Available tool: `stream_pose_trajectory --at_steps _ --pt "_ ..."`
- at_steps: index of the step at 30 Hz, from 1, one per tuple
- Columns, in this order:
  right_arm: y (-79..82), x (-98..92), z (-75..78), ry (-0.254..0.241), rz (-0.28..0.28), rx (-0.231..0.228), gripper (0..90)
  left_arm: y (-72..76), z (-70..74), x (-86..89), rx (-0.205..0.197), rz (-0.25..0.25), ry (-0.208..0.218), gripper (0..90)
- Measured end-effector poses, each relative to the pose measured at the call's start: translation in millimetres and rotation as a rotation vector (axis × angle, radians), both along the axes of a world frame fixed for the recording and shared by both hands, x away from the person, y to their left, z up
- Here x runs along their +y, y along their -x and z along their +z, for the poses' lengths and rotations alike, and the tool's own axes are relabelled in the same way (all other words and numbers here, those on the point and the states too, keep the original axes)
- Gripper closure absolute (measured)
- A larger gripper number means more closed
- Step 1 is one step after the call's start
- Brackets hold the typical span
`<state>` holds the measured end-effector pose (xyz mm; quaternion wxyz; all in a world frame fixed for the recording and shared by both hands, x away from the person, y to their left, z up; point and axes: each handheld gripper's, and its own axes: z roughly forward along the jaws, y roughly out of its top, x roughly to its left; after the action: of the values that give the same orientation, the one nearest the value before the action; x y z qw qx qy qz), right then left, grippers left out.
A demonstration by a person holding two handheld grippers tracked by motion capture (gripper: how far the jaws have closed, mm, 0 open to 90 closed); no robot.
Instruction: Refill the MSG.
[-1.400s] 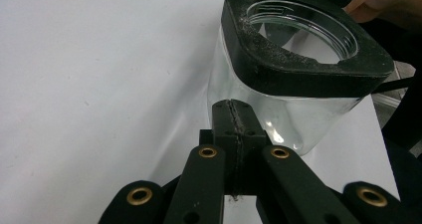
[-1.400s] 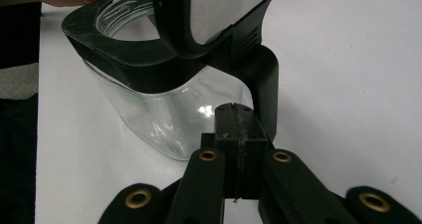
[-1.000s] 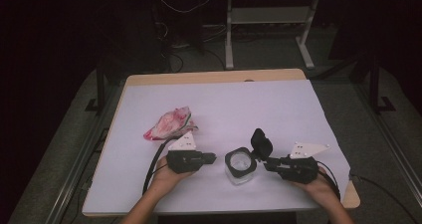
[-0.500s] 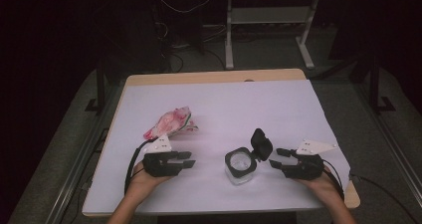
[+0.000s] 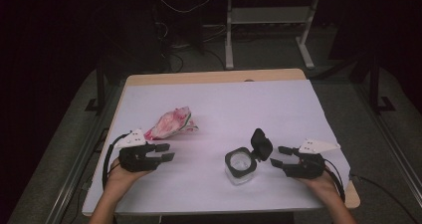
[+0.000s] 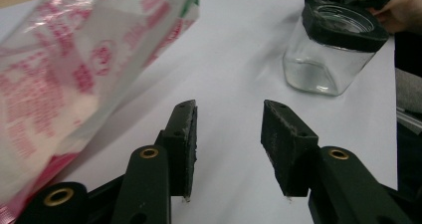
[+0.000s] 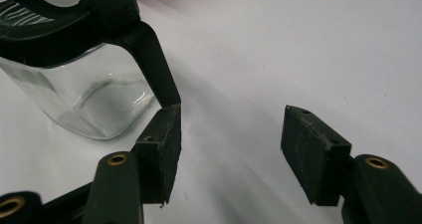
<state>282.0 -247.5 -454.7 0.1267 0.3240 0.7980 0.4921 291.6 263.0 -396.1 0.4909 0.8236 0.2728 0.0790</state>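
The left gripper (image 5: 166, 153) is drifting away leftward toward the crinkly pink-and-white plastic bag (image 5: 170, 124), jaws just spreading, empty. The right gripper (image 5: 280, 156) is loosening too, nothing pinched, leaving the square clear glass jar (image 5: 240, 167) mid-table, black flip lid (image 5: 261, 143) standing open — looks ready for filling.

Looks like a lab or workshop: paper-covered desk (image 5: 219, 99), loose cables (image 5: 184, 7) on the floor, metal frame (image 5: 268, 22) behind.
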Motion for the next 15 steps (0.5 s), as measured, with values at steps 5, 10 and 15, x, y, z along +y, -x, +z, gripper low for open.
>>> stream_pose_trajectory --at_steps 5,10,15 --pt "-1.0 -0.1 -0.3 0.000 -0.004 0.012 40.4 -1.6 4.7 14.5 -0.008 0.045 0.012 53.6" --pt "-1.5 -0.2 -0.4 -0.004 -0.008 0.022 40.4 -4.5 7.9 23.0 -0.016 0.079 0.036 51.4" --pt "-2.2 0.0 -0.7 -0.004 -0.009 0.027 40.3 -10.4 13.6 20.5 -0.049 0.104 0.025 40.1"
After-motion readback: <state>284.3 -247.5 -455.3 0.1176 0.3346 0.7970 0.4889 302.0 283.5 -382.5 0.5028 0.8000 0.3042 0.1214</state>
